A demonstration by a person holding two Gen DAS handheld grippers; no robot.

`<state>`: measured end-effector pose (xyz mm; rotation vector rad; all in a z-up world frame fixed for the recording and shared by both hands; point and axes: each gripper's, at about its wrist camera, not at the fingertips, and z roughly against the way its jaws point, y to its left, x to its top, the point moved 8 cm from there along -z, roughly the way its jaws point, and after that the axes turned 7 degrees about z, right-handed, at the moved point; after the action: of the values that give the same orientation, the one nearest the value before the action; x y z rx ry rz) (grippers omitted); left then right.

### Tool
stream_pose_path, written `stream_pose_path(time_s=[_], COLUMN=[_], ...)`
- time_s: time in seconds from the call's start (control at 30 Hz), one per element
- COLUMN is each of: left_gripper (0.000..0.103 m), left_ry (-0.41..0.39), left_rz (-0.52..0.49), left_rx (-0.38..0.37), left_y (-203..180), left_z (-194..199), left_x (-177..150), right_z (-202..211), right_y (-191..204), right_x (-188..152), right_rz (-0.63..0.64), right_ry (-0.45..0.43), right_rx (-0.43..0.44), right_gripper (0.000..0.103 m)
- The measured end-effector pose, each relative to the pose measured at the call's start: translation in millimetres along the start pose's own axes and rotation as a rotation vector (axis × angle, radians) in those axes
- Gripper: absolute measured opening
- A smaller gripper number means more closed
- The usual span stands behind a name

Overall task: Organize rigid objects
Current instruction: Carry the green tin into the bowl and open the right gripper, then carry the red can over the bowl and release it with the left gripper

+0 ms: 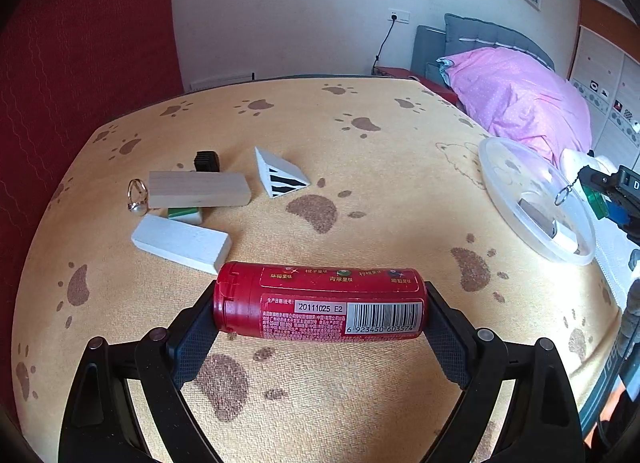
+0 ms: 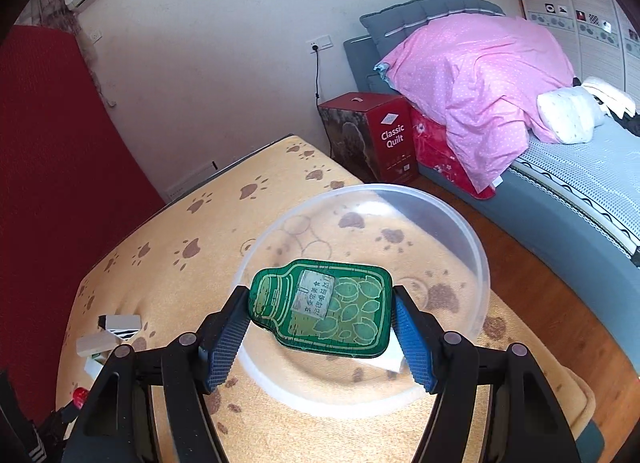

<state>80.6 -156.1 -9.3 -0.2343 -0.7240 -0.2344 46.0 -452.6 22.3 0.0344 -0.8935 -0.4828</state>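
Observation:
My left gripper point(image 1: 320, 311) is shut on a red candy tube point(image 1: 320, 305), held crosswise above the paw-print tablecloth point(image 1: 360, 167). Beyond it lie a white block point(image 1: 182, 242), a wooden block point(image 1: 198, 189), a green-and-white tile point(image 1: 185, 214), a black cube point(image 1: 207, 161), a zebra-striped wedge point(image 1: 280, 177) and a pearl ring point(image 1: 138, 197). My right gripper point(image 2: 320, 313) is shut on a green bottle-shaped charm point(image 2: 322, 305), held over the clear plastic bowl point(image 2: 460, 231). In the left wrist view the bowl point(image 1: 504, 167) sits at the table's right edge with small blocks point(image 1: 552, 229) inside.
A bed with a pink quilt point(image 2: 480, 79) stands right of the table. Between them a red "Classic Quilt" box point(image 2: 384, 135) rests on the wooden floor. A red curtain point(image 1: 80, 43) hangs to the left. The table's near half shows bare cloth.

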Motion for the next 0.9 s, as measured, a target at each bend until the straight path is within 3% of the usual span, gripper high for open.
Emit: stream_pose_path(time_s=[0.57, 0.9], left_gripper=[0.093, 0.093], left_ry=[0.018, 0.032], left_rz=[-0.073, -0.126], left_rx=[-0.036, -0.11], left_y=[-47.4, -93.9], left_z=[-6.1, -12.5], left_x=[-0.3, 7.0], right_z=[-15.4, -5.0], right_y=[-35.0, -47.1], right_x=[-6.4, -13.1], right_rz=[-0.03, 0.0], right_ry=[0.018, 0.009], right_rx=[-0.05, -0.081], right_gripper=[0.077, 0.08])
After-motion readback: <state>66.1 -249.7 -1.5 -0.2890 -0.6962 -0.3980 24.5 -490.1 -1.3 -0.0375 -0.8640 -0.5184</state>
